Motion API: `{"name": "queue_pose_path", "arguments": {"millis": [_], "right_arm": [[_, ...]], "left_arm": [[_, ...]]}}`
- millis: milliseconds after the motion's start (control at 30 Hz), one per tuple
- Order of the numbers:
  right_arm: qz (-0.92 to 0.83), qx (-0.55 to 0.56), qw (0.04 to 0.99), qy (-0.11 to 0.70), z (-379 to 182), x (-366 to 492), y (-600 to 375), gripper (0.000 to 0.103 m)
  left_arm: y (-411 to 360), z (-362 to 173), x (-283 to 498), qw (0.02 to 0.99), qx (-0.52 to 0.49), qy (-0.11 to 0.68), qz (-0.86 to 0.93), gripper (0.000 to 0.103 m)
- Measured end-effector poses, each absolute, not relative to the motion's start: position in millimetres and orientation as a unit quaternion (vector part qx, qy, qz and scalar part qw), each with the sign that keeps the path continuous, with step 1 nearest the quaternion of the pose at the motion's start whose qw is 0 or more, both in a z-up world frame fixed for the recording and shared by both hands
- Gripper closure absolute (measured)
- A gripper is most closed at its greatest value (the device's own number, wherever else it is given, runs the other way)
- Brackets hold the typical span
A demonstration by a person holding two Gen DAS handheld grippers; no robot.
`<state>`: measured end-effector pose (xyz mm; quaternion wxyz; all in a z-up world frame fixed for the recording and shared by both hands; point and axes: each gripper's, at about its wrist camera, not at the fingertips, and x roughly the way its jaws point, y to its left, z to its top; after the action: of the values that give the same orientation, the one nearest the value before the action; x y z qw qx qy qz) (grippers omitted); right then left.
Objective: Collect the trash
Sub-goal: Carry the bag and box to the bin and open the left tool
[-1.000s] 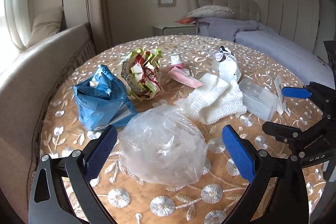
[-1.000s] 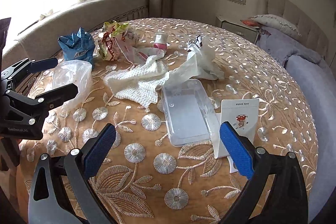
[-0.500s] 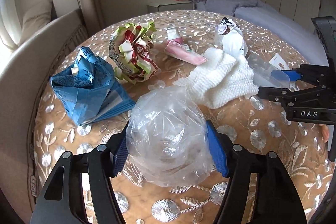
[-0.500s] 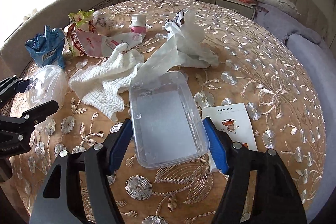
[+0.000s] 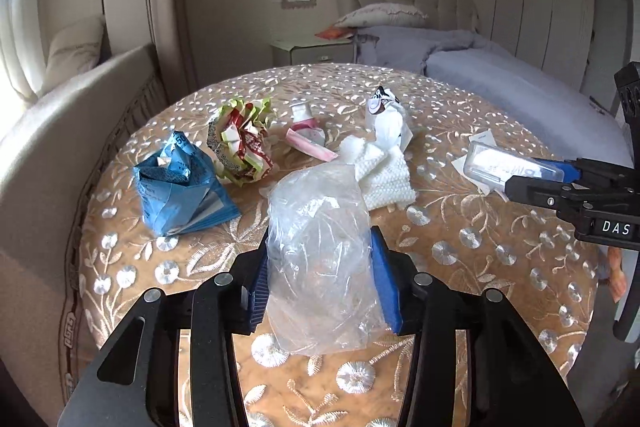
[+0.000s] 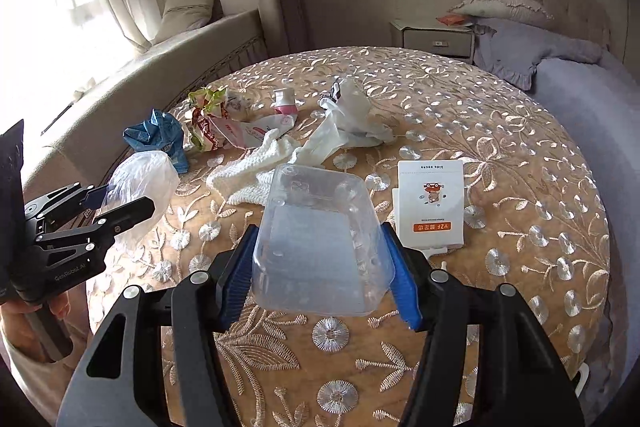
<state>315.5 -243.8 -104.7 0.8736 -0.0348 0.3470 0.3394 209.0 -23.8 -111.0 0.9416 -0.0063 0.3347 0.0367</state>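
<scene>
Currently, left tongs (image 5: 320, 275) are closing, pinching the clear plastic bag (image 5: 320, 251); right tongs (image 6: 320, 275) are closing, pinching the clear plastic tray (image 6: 320, 243). Both items are lifted off the desk (image 6: 520, 155). Remaining: blue wrapper (image 5: 180, 187), crumpled packet (image 5: 242, 143), white cloth (image 5: 384, 175), card (image 6: 431, 203).

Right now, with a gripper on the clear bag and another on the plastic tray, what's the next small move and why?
Probably lift both clear of the table and carry them off. The left gripper, jaws closing, has the clear plastic bag bunched between its pads; the right gripper, jaws closing, squeezes the clear plastic tray, tilted up. No bin shows in either view, so where to take them is unclear.
</scene>
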Motion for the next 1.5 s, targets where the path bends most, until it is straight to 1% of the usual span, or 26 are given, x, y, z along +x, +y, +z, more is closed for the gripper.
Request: {"name": "queue_pose_path", "arguments": {"millis": [200,400,933,1200,1500], "right_arm": [[0.311,-0.007,0.894,0.323,-90.8,284.3,-297.4,0.043],[0.258,0.005,0.916,0.307,-87.4,256.2,-357.7,0.043],[0.105,0.050,0.943,0.311,-115.0,218.0,-505.3,0.043],[0.050,0.074,0.937,0.337,-142.2,217.2,-565.3,0.043],[0.026,0.096,0.919,0.383,-194.3,248.5,-602.5,0.043]], "left_arm": [[-71.0,-93.5,193.8,0.949,0.003,0.315,-0.013,0.059],[-133.4,-89.7,192.2,0.949,0.024,0.307,-0.075,0.059],[-303.6,-103.7,209.7,0.915,0.083,0.307,-0.248,0.059],[-384.1,-133.4,224.0,0.883,0.117,0.323,-0.319,0.059],[-454.6,-204.7,261.9,0.840,0.143,0.378,-0.362,0.059]]}}
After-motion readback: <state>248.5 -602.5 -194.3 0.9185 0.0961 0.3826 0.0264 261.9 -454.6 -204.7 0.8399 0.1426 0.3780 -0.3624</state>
